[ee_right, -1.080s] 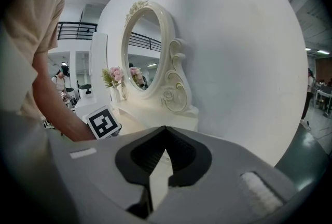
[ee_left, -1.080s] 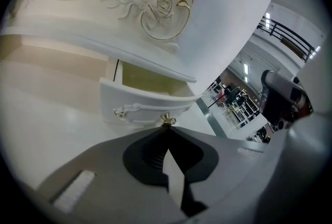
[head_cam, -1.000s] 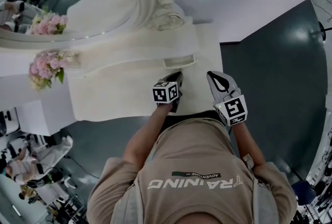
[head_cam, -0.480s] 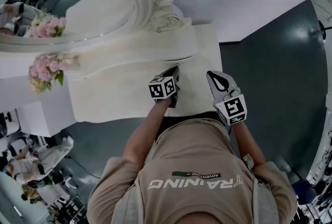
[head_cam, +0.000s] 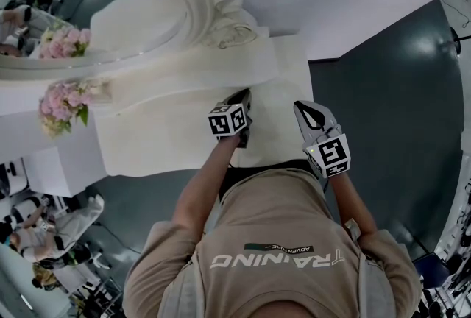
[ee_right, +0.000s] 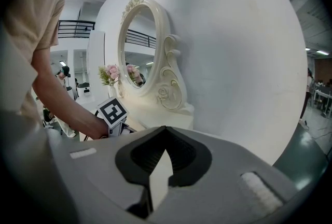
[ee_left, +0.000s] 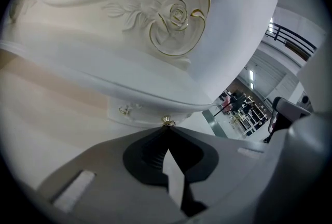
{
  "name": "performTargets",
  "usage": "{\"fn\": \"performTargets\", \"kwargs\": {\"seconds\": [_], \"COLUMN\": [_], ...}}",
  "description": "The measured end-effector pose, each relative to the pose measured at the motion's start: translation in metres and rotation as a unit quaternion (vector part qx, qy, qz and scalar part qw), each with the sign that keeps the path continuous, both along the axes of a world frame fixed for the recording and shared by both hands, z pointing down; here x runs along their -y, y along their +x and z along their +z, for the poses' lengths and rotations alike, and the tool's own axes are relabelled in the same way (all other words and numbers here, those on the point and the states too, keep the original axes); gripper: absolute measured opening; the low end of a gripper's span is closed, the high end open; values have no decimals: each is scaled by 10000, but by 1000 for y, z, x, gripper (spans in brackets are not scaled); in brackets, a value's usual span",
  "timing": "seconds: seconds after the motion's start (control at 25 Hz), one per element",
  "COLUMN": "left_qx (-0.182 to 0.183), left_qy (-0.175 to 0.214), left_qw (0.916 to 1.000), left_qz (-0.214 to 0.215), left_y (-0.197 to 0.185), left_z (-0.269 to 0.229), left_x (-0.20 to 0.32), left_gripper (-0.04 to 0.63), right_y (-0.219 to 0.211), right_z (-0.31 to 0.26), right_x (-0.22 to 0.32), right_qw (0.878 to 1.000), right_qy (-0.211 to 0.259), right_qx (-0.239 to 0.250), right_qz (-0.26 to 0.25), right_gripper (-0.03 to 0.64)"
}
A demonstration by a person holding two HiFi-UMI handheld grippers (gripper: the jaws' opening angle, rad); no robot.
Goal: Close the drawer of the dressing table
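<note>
Because the drawer (ee_left: 136, 112) is a small, rigid box of painted wood set in the raised tier under the carved mirror frame (ee_left: 171, 15), it should be light and slide along 1 straight line, with nothing soft to give way. Its brass knob (ee_left: 167, 121) is tiny and probably slippery, so the flat front beside it looks the safer place to press. A push squarely on the knob would also serve if kept centred.

The left gripper (ee_left: 166, 127) has its 2 jaws brought together, with the tips right at the knob. They seem to touch it and clamp nothing.

The drawer front runs lengthwise along the front edge of the dressing table (head_cam: 176, 132). Its face and knob point out toward the person, and it travels inward toward the wall. It looks flush or nearly so; any leftover gap is too fine to tell.

The right gripper (ee_right: 165, 128) hangs well apart, its jaws closed and empty.
</note>
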State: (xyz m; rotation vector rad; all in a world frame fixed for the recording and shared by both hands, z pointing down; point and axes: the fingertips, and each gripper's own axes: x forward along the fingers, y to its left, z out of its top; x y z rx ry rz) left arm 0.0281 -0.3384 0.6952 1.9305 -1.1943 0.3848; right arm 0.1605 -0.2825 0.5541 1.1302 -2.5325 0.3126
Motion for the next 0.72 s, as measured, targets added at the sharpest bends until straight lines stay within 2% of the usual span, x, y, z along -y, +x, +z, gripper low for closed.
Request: {"fn": "performTargets", "kwargs": {"seconds": [0.48, 0.72], "left_qx": [-92, -102], "left_qy": [-21, -10], "left_qw": [9999, 9992], "left_qz": [83, 398], "left_y": [-1, -3], "left_z": [0, -18], "left_x": [1, -31], "left_gripper": [17, 17], "right_y": [-3, -13], "right_z": [-4, -7], "right_x": [1, -12], "right_qw": [10000, 9999], "right_qy": [14, -64], "right_qx": [-38, -78], "right_qz": [85, 82], "right_gripper": [2, 2]}}
